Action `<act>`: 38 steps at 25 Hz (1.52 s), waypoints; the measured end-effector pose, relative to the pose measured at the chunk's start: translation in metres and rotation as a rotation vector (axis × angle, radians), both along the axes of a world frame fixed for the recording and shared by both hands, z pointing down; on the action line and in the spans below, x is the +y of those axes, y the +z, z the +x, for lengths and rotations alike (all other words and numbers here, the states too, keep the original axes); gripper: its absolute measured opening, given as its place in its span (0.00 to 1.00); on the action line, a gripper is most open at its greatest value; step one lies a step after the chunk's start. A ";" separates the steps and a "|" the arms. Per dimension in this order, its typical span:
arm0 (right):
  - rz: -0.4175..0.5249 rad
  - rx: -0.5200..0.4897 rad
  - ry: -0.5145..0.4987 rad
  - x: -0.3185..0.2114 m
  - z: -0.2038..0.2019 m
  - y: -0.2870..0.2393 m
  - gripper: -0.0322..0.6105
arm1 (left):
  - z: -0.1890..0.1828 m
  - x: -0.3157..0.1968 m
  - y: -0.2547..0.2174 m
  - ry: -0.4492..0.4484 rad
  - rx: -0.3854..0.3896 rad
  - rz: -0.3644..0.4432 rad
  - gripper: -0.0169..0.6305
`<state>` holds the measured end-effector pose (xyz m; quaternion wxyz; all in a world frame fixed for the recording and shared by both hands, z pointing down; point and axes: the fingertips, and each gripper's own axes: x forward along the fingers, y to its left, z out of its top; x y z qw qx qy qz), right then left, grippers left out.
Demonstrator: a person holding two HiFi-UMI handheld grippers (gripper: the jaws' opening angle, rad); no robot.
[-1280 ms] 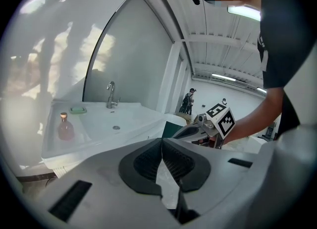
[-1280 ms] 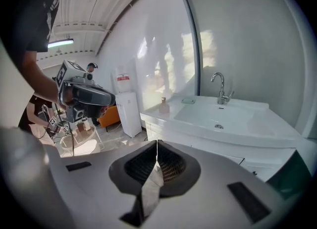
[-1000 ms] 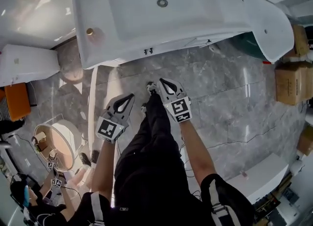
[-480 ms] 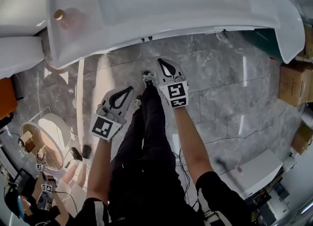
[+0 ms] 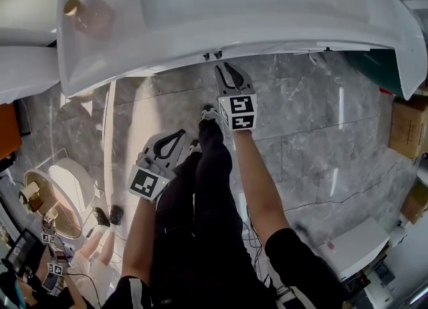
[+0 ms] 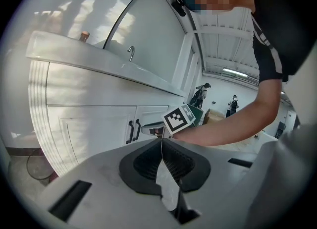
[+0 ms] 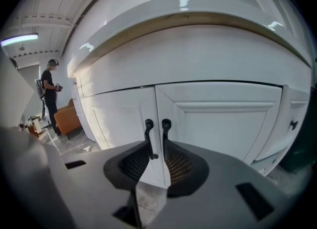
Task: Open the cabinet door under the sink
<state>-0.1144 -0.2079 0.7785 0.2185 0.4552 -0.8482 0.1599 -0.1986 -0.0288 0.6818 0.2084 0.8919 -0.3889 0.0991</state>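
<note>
Reaching toward the white panelled cabinet doors (image 7: 223, 119) under the wide glossy white sink basin (image 5: 267, 7), the right tool (image 7: 156, 146) is opening its jaws, and its pads press on nothing. The two thin black curved handles (image 7: 148, 139) stand side by side at the seam where the doors meet, in line with the gap of the jaws, and they seem to be just in front of the tips, not yet between them. The left tool (image 6: 162, 141) hangs lower and further back with its jaws closed together and empty. The main risk is probably that the handles are very near to each other: wide jaws could take both at once, and then a pull would work against both doors, or the tool could catch the wrong handle. The handles are slim and look smooth, so the pads may also slip off if they close only on the edge. The wearer's legs in black trousers (image 5: 200, 194) stand directly before the doors, so a swinging door could hit them. The floor (image 5: 321, 134) is of grey polished marble tiles with pale veins. Around it the room looks like a showroom or store, with brown cardboard boxes (image 5: 408, 127) at one side, an orange seat (image 7: 67, 119), and a person in dark clothes (image 7: 49, 89) standing well apart.
</note>
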 end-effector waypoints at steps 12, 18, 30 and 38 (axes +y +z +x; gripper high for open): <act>-0.032 0.073 0.117 -0.045 -0.008 0.017 0.21 | -0.009 -0.010 -0.004 0.006 0.017 0.006 0.05; -0.030 0.134 0.012 -0.037 -0.010 0.019 0.20 | -0.014 0.003 -0.008 -0.012 0.015 -0.020 0.05; -0.048 0.154 -0.119 0.030 0.024 0.016 0.19 | 0.004 0.039 -0.031 -0.027 0.023 -0.101 0.05; -0.045 0.137 -0.251 0.062 0.049 0.015 0.19 | 0.010 0.029 -0.039 -0.090 0.001 -0.099 0.05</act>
